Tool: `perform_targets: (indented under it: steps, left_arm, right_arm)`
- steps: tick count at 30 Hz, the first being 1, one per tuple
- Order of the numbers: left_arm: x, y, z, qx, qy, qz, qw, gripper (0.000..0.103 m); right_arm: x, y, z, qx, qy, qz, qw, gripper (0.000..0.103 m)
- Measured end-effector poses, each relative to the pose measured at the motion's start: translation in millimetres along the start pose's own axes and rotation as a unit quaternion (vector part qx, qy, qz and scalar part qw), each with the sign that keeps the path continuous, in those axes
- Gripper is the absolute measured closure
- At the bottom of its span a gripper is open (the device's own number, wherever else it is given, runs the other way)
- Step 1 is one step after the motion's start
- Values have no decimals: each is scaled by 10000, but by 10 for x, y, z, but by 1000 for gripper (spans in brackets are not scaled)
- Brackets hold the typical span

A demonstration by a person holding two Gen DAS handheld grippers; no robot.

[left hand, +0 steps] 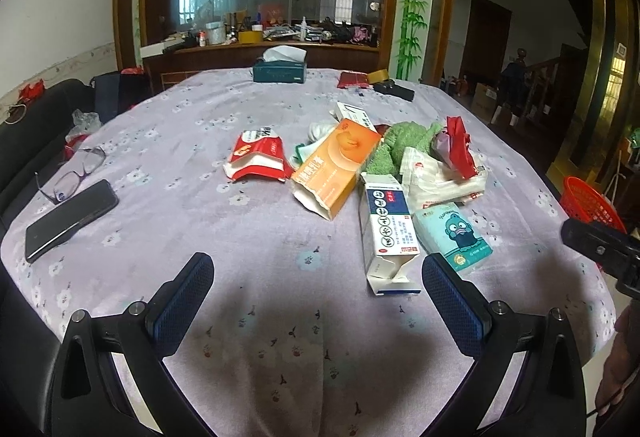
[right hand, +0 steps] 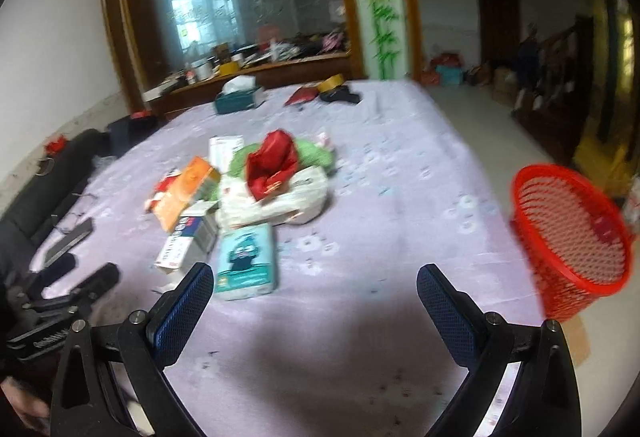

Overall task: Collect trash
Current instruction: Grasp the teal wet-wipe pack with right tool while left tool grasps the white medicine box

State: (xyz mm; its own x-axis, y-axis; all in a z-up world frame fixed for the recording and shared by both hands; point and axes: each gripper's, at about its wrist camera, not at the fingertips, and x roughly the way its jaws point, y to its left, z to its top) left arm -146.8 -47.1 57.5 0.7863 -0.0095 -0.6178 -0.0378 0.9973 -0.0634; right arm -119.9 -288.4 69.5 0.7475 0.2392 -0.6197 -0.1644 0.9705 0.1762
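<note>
- Lilac floral tablecloth (left hand: 248, 237) covers the table; trash lies heaped right of centre, with the red mesh basket (right hand: 572, 233) beyond the table's right edge
- Left gripper (left hand: 318, 277) spread wide and empty, hovering low near the white medicine box (left hand: 386, 233)
- Right gripper (right hand: 314, 287) also wide and empty, just short of the pale blue tissue pack (right hand: 246, 257)
- Judged: box is light, thin card, its near end torn open; grip across the long sides, mid-length
- Judged: tissue pack is soft and slippery in film; pinch at the middle
- Phone (left hand: 70, 219) and glasses (left hand: 74, 173) are not trash

a heap of trash (left hand: 384, 173) lies mid-table (left hand: 200, 221), a phone (left hand: 70, 219) and glasses (left hand: 76, 171) left of it, a tissue box (left hand: 280, 71) behind, a basket (right hand: 572, 237) off the right edge.
</note>
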Motion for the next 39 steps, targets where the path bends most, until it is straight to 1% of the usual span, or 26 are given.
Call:
perform_targets:
  steps: [2,4,6,7,9,11,13,17,18,19,20,21,22,23,25,28,31,33,35,36,37,39]
  left_arm:
    - [38,-6,14,-17,94,-99,9999,0]
    - [53,-3,25,-6,98,-105,9999,0]
    - [48,19,37,-28,54,-85,9999,0]
    - [47,32,45,-47,42,-75,10000,0]
    - [42,77,56,-89,19,-28,10000,0]
    - [51,131,67,-127,37,49,9999,3]
    - [62,184,79,-178,81,18,9998,12]
    - [86,277,120,-300,164,-53,9994,14]
    - [85,286,130,-314,173,-83,9993,14]
    - [86,286,143,-328,180,-121,9992,14]
    - [91,283,167,-340,194,-184,9991,14]
    - [100,275,184,-342,218,-230,9989,14]
    - [115,258,203,-332,263,-295,9987,14]
    - [131,232,229,-315,303,-382,9983,14]
    - [155,161,262,-238,336,-450,9981,14]
    - [230,-23,311,-17,419,-574,9975,14]
    - [368,-237,337,201,554,-648,9962,14]
    - [478,-345,339,305,685,-602,9954,14]
    - [599,-430,342,376,771,-476,9952,25]
    - [657,-449,340,399,875,-446,9944,36]
    - [713,-463,337,391,989,-463,9933,44]
    - [862,-472,338,338,1215,-457,9910,48]
  right_arm:
    - [81,9,7,34,171,163,9997,3]
    - [175,58,17,-41,318,275,9991,11]
    - [259,128,18,-177,447,368,9982,15]
    - [328,178,25,-231,570,511,9968,19]
    - [436,245,49,-262,722,629,9951,20]
    - [552,315,83,-335,823,665,9938,20]
    - [670,404,99,-474,922,643,9925,20]
    - [882,536,109,-620,1132,639,9896,23]
    - [938,567,98,-671,1192,574,9889,27]
    - [992,582,92,-686,1243,531,9884,35]
    - [1044,596,82,-710,1315,548,9872,39]
    - [1092,607,68,-751,1401,504,9860,50]
    - [1124,601,57,-768,1454,427,9855,51]
    - [1122,586,56,-756,1449,453,9855,52]
    - [1079,528,55,-739,1407,414,9864,62]
    - [967,367,54,-491,1292,463,9893,67]
    - [798,184,43,-251,1163,503,9916,68]
    - [692,110,39,-175,1071,474,9930,68]
    - [573,36,34,-116,968,433,9943,68]
    - [514,2,31,-103,903,415,9950,68]
    - [472,-22,30,-95,860,397,9955,68]
    - [410,-65,32,-44,803,380,9960,68]
